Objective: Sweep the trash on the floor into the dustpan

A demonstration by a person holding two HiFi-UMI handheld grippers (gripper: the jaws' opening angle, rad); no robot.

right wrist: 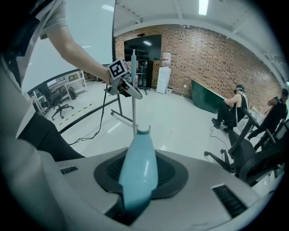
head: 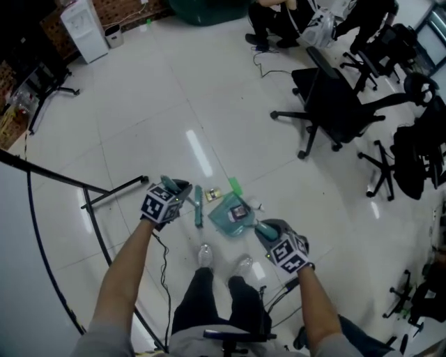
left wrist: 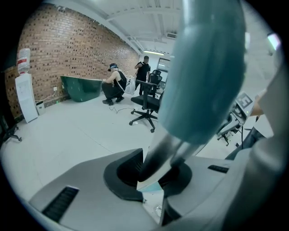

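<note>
In the head view my left gripper is shut on the broom's pole. The narrow teal broom head rests on the white floor just to its right. In the left gripper view the metal pole with its teal grip passes between the jaws of that gripper. My right gripper is shut on the teal handle of the dustpan, which lies on the floor with a dark scrap in it. A green scrap, a flat scrap and a white bit lie loose around the pan.
The holder's shoes stand just behind the pan. A black stand leg and a cable lie at the left. Black office chairs crowd the right. A water dispenser and people are at the far wall.
</note>
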